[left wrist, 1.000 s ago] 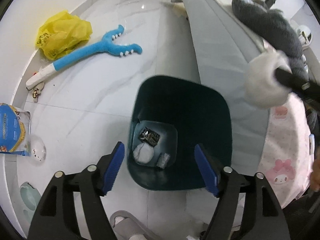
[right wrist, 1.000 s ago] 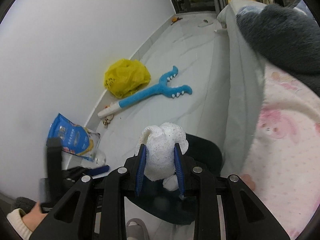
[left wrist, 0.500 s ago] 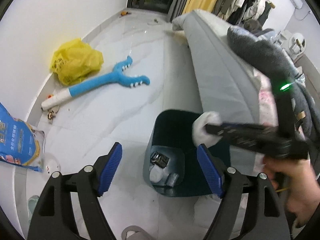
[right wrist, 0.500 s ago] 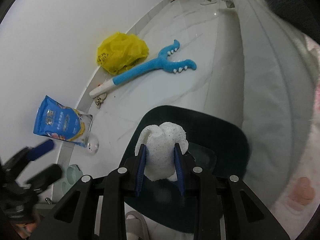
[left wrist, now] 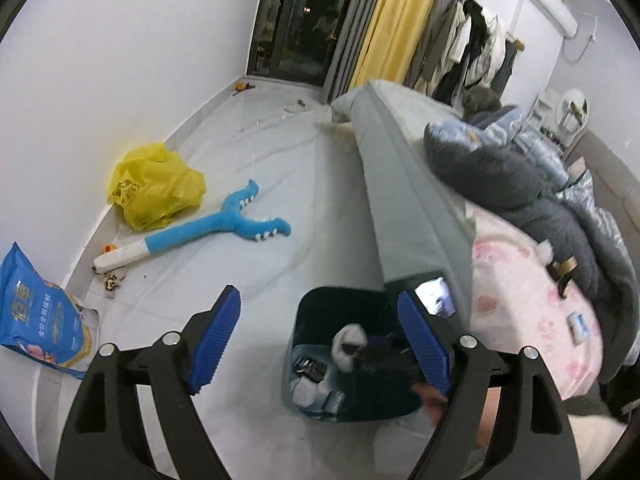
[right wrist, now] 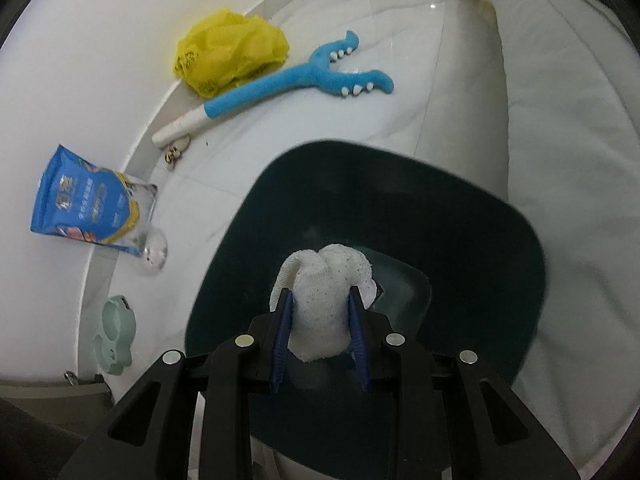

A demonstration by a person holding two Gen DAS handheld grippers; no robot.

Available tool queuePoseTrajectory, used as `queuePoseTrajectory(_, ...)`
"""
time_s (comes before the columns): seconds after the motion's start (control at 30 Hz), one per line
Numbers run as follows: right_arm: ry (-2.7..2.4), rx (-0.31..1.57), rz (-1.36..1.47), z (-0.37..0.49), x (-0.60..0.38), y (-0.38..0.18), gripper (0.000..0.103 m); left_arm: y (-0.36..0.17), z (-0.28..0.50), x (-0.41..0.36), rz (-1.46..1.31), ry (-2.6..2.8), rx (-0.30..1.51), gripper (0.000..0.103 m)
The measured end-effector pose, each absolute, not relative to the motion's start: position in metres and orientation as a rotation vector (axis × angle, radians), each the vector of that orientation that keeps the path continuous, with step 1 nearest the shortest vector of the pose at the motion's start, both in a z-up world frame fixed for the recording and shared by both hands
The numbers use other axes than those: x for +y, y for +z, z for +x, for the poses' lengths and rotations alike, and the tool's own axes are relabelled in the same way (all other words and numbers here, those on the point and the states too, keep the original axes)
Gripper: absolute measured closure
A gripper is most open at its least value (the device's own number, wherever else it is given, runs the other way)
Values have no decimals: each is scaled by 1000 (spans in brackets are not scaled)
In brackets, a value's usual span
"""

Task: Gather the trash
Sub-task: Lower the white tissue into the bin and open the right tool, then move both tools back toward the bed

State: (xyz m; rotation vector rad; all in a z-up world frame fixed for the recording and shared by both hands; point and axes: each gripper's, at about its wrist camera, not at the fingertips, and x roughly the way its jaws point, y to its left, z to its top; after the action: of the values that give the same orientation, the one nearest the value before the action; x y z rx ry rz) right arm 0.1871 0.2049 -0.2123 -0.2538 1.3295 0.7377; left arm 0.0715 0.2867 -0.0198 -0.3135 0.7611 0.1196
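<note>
A dark teal trash bin (left wrist: 316,320) (right wrist: 500,240) stands on the white floor beside the bed. My right gripper (right wrist: 320,300) is shut on a crumpled white tissue wad (right wrist: 326,292) and holds it inside the bin's mouth, above the bottom. In the left wrist view the wad (left wrist: 348,340) and the dark right gripper show inside the bin, above several pieces of trash (left wrist: 306,376). My left gripper (left wrist: 320,336) is open and empty, raised above the floor at the bin's left.
A yellow plastic bag (left wrist: 156,184) (right wrist: 228,50), a blue plush toy (left wrist: 216,228) (right wrist: 296,84) and a blue snack pouch (left wrist: 32,320) (right wrist: 88,204) lie along the wall. A green ring object (right wrist: 114,328) sits near the wall. The grey bed edge (left wrist: 408,184) rises on the right.
My right gripper has lowered the tissue wad from above the bin into its mouth. My left gripper has lifted and pulled back, so the bin looks smaller.
</note>
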Motion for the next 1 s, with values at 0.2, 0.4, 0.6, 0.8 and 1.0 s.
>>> queuePoseTrajectory(0.2,743,1349,-309,181,208,-225,71,5,73,280,-349,91,704,19)
queuePoseTrajectory(0.4,786,1322,-333,171,208,-211,37,23,73,266,-301,87,656,16)
queuePoseTrajectory(0.6,803,1216,-301,166,195,-172,25,44,75,254,-270,92,594,15)
queuePoseTrajectory(0.8,755,1041,-279,169,158,-119,17,57,80,230,-214,84,536,12)
queuePoseTrajectory(1.0,677,923,-228,185,110,-79,12,60,91,205,-209,46,519,9)
